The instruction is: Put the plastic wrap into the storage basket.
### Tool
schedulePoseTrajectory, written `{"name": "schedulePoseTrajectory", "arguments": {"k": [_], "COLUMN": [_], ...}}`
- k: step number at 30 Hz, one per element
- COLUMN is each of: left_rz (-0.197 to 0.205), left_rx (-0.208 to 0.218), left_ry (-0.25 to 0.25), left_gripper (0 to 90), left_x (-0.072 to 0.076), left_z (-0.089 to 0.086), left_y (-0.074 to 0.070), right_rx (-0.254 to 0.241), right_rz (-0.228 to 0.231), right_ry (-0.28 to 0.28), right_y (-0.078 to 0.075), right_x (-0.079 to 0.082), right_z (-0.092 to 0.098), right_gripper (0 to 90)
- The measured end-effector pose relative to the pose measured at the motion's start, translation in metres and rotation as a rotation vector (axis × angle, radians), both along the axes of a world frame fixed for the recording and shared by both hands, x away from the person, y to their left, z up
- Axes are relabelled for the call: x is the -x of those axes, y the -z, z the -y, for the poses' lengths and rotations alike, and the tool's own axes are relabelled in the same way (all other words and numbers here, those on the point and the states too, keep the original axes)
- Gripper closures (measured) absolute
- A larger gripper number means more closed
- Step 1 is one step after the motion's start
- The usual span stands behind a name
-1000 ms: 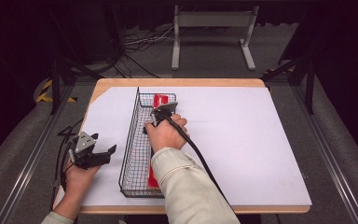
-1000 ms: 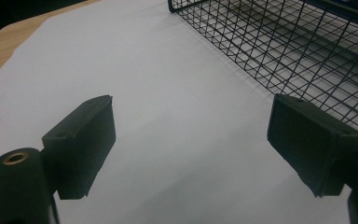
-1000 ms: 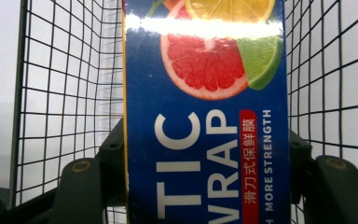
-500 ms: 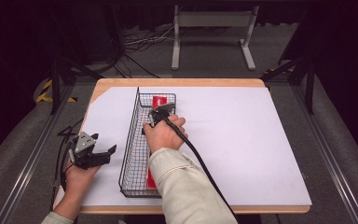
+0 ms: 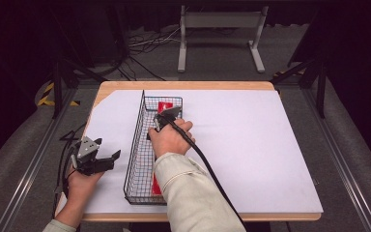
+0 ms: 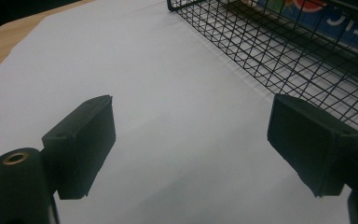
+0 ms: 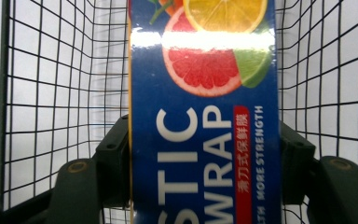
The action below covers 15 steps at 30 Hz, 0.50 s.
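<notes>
A long box of plastic wrap [image 7: 204,93], blue with citrus fruit printed on it, lies lengthwise in a black wire basket [image 5: 134,145]. In the high view its red side [image 5: 164,106] shows at the basket's far end. My right gripper [image 7: 204,163] reaches down into the basket [image 7: 51,93] with one jaw on each long side of the box. Its jaws have just been opening, and I see no gap at the pads [image 7: 114,158]. In the high view that gripper [image 5: 166,115] sits over the far half of the basket. My left gripper [image 5: 108,148] rests open left of the basket, nothing between its pads [image 6: 81,140].
The basket stands on a white sheet [image 5: 251,145] covering a wooden table [image 5: 183,85]. The right gripper's cable [image 5: 207,164] trails back over the person's sleeve. A metal stand [image 5: 220,29] and loose cables lie on the floor beyond the table.
The red end of the box has shifted slightly at the basket's far end. Both hands have kept their places.
</notes>
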<state>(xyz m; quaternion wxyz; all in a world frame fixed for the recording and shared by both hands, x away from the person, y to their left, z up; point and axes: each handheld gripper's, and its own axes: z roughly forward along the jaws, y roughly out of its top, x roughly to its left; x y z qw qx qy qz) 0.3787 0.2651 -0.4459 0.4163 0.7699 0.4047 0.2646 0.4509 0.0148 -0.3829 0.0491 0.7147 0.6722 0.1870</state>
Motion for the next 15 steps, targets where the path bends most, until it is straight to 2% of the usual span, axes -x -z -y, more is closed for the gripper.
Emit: {"name": "schedulePoseTrajectory", "arguments": {"k": [4, 15], "left_rz": [-0.001, -0.002], "left_rx": [0.001, 0.000], "left_ry": [0.000, -0.001], "left_gripper": [15.8, 15.8], "left_x": [0.0002, 0.0002], "left_z": [-0.0001, -0.0001], "left_y": [0.0001, 0.0001], "right_rx": [0.016, 0.014], "right_rz": [-0.003, 0.004], "right_ry": [-0.003, 0.001], "right_y": [0.0009, -0.0007], "right_x": [-0.0002, -0.0006], "right_z": [-0.0006, -0.0007], "right_gripper": [37.7, 37.4]}}
